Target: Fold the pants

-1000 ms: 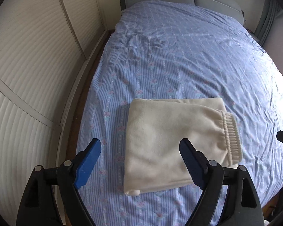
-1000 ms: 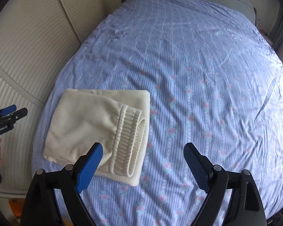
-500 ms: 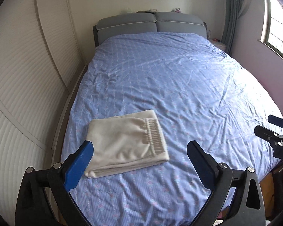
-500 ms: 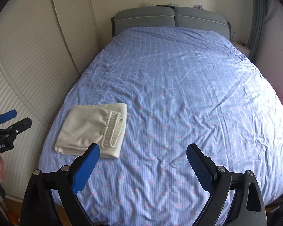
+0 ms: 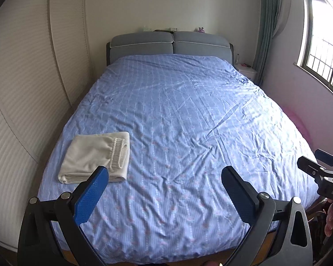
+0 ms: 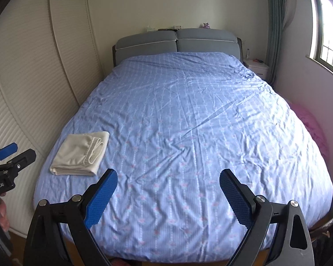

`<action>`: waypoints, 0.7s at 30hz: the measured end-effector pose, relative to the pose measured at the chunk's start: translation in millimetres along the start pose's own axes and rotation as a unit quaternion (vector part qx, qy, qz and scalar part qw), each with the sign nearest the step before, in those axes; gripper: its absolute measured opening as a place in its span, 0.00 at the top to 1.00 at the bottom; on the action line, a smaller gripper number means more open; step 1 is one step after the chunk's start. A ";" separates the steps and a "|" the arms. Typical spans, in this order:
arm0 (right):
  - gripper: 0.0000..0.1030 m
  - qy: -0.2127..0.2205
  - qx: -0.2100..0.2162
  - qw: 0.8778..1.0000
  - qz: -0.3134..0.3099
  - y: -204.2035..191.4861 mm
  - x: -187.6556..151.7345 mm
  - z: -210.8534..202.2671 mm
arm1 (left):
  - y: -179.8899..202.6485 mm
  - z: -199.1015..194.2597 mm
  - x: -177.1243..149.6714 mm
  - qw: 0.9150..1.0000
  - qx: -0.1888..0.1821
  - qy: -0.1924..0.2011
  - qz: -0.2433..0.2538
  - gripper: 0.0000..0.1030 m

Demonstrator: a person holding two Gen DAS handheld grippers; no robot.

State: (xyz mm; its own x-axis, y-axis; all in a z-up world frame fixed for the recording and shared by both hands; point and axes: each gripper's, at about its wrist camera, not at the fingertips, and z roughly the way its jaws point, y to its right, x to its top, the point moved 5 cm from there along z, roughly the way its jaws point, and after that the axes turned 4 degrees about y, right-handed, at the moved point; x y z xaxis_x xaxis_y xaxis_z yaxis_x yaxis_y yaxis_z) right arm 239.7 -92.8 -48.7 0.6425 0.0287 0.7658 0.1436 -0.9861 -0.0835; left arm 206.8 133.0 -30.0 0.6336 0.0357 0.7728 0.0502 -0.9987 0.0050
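Two grippers we hold wide apart and empty: left gripper (image 5: 164, 176), right gripper (image 6: 168, 178). Folded cream pants (image 5: 95, 157) lie on the bed (image 5: 188, 122), ahead-left of both, their underside hidden. We have pulled back; pants look smaller.
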 end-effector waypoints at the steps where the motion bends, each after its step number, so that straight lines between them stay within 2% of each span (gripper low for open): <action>1: 0.09 0.000 0.002 1.000 0.000 11.6 -2.8 -7.9 | 13.1 -5.9 -3.3 1.000 0.000 0.001 0.000 0.00; 4: 0.09 0.001 0.010 1.000 -0.003 42.5 -11.3 -28.3 | 47.2 -22.6 -13.5 1.000 0.006 0.008 0.000 0.00; 12: 0.09 0.020 0.003 1.000 0.000 93.9 -26.8 -78.4 | 114.8 -58.5 -25.5 1.000 -0.018 0.012 0.007 0.00; 16: 0.09 0.032 0.000 0.999 0.005 109.7 -30.9 -100.9 | 134.5 -69.6 -25.7 0.999 -0.033 0.013 0.005 0.00; 21: 0.09 0.041 -0.003 0.999 0.016 125.0 -33.4 -118.2 | 151.5 -80.4 -23.4 0.999 -0.034 0.027 0.016 0.00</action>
State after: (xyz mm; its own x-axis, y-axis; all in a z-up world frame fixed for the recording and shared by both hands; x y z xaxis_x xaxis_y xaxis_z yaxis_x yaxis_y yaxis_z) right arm 147.2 -236.4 -9.3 0.5833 -0.0160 0.8121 0.1195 -0.9872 -0.1053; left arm 137.5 -22.0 3.7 0.5916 0.0040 0.8062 -0.0222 -0.9995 0.0213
